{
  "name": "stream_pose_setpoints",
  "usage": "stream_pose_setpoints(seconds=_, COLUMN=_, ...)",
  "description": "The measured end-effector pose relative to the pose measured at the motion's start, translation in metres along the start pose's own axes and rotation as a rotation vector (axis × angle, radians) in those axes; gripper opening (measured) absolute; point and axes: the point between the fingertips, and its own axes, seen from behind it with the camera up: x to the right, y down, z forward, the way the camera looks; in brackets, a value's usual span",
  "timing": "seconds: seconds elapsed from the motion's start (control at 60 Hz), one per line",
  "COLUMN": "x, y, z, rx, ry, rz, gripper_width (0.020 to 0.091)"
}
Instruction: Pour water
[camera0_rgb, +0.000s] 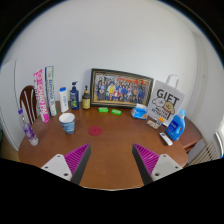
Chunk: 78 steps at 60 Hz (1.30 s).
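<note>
A round wooden table (105, 150) seen from above the gripper (111, 158), its fingers spread wide and empty. Far left stands a slim clear bottle (27, 127); right of it a paper cup (67, 122), with more bottles (73, 96) behind. Further right, a framed photo (121, 87), a gift bag (166, 100), a blue bottle (176, 125). Judged risk: the crowded bottles could be knocked over on approach.

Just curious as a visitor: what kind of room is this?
Probably a home dining corner: a round wooden table against a white wall, a framed picture, a chair. The gripper hovers open.
</note>
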Motion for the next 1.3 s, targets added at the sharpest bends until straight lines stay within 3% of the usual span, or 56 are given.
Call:
stream_pose_setpoints(seconds=0.317, x=-0.095, y=0.026, z=-0.007, rx=0.000, ry=-0.059, rz=-0.054, gripper_width=0.0854)
stream_pose_setpoints(seconds=0.667, x=-0.328, y=0.040, z=-0.016, rx=0.058, ry=-0.270, rz=-0.039, gripper_width=0.0854)
stream_pose_setpoints(seconds=0.833, x=-0.416, y=0.030, z=0.018, rx=0.131, ry=-0.321, rz=-0.038, gripper_width=0.0852)
stream_pose_setpoints(seconds=1.05, x=-0.465, y=0.014, z=0.091, rx=0.201, ry=-0.290, rz=0.011, gripper_width=0.0811)
stream_pose_setpoints(seconds=1.183, x=-0.472, y=0.012, z=0.125, rx=0.241, ry=-0.244, rz=0.029, gripper_width=0.0714)
stream_pose_setpoints(seconds=1.283, x=-0.476, y=0.007, z=0.133, rx=0.274, ry=-0.228, rz=0.037, gripper_width=0.0513)
stream_pose_setpoints(seconds=1.3, x=-0.477, y=0.007, z=0.133, rx=0.281, ry=-0.226, rz=0.037, gripper_width=0.0514)
